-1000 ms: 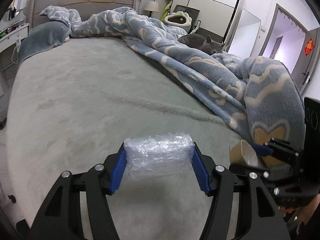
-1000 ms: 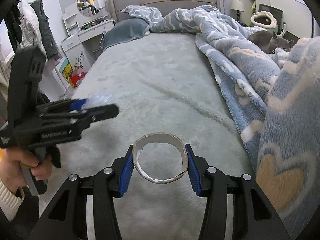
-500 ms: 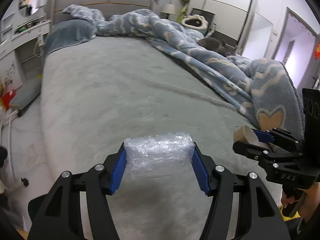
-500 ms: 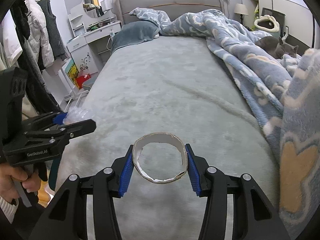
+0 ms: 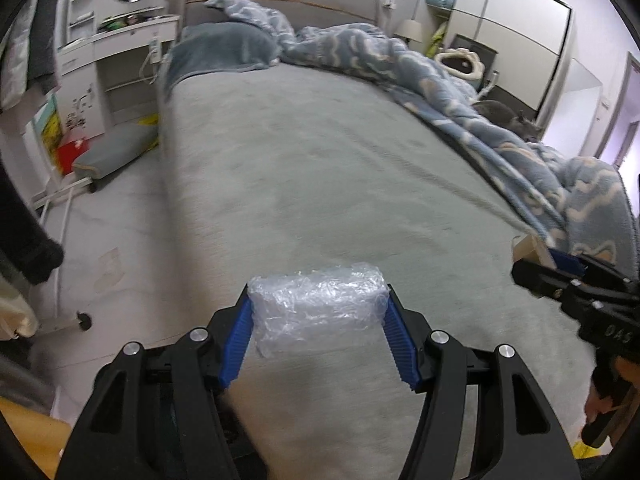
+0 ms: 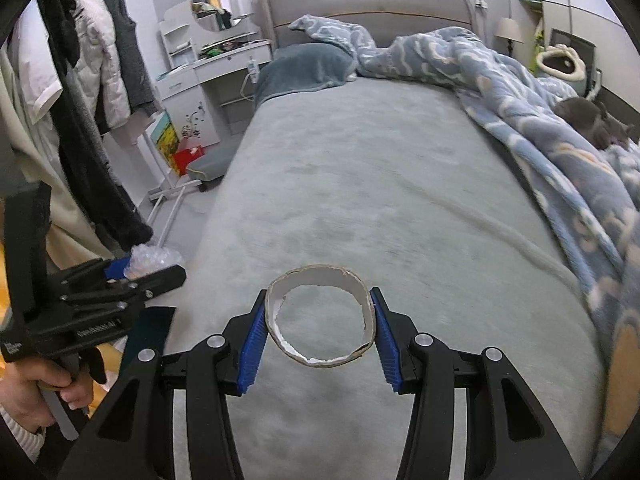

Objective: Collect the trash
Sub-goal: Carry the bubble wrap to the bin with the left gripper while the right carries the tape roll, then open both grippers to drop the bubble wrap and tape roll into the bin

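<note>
Grippers shifted toward bed (image 5: 320, 168) edge since earlier; left gripper (image 5: 318, 334) clamps plastic wad (image 5: 318, 312); right gripper (image 6: 320, 334) clamps cardboard ring (image 6: 370, 322); blanket (image 6: 560, 152), cat (image 6: 588, 120) beyond.

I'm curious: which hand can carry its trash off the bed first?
Probably left: left gripper holds bubble wrap at the edge of the bed; right gripper holds cardboard ring above it.

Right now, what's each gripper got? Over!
Left gripper shut on crumpled clear bubble wrap. Right gripper shut on torn cardboard ring. Grey bed below, nothing blocking.
</note>
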Demonstrator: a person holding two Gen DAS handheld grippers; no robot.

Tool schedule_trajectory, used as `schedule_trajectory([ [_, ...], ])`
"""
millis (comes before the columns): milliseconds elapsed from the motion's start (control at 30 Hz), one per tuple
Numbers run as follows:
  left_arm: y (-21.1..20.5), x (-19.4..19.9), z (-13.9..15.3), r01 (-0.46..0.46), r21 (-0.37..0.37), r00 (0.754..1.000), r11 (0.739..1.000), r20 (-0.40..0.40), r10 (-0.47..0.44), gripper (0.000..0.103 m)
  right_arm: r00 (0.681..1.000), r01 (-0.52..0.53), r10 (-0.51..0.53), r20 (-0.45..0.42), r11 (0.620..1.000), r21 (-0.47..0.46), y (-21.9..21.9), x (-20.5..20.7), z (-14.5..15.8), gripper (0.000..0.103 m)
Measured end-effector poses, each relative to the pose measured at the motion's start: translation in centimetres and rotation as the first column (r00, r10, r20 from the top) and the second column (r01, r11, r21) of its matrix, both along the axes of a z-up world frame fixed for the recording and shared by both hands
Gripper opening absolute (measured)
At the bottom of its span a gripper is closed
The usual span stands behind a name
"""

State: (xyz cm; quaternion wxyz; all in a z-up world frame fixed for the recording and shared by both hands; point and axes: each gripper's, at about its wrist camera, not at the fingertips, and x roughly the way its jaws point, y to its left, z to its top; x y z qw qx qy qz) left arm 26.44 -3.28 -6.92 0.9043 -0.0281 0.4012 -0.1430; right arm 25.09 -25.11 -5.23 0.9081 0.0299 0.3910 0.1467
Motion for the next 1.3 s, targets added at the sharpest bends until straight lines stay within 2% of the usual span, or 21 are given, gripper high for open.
schedule_trajectory([
  [300,5.4,-0.3,-2.0,-0.076,0.058,0.995,0.995,-0.060,0.080,0.064,0.996,-0.091,0.090,0.007,0.996,0.012,6.4,1.2,0.5,0.050],
  [633,10.7,-1.0,-4.9,-0.110,0.075,0.977,0.991,-0.175,0.122,0.064,0.982,-0.190,0.191,-0.010,0.982,0.008,13.5,1.9,-0.2,0.050],
  [1100,17.3,-3.1,-10.0,-0.150,0.050,0.912,0.987,-0.379,0.158,0.064,0.951,-0.306,0.306,-0.046,0.952,0.021,21.6,1.4,-1.8,0.050],
  [1200,18.5,-3.7,-10.6,-0.157,0.056,0.899,0.986,-0.406,0.166,0.069,0.944,-0.323,0.323,-0.061,0.946,0.013,23.1,1.3,-2.4,0.050],
  [1267,19.3,-4.2,-10.8,-0.158,0.045,0.897,0.986,-0.412,0.162,0.078,0.942,-0.327,0.326,-0.076,0.945,0.008,23.8,1.2,-3.0,0.050],
  [1300,19.6,-4.4,-10.8,-0.158,0.043,0.897,0.987,-0.411,0.161,0.080,0.941,-0.328,0.327,-0.085,0.945,0.006,24.1,1.3,-3.3,0.050],
])
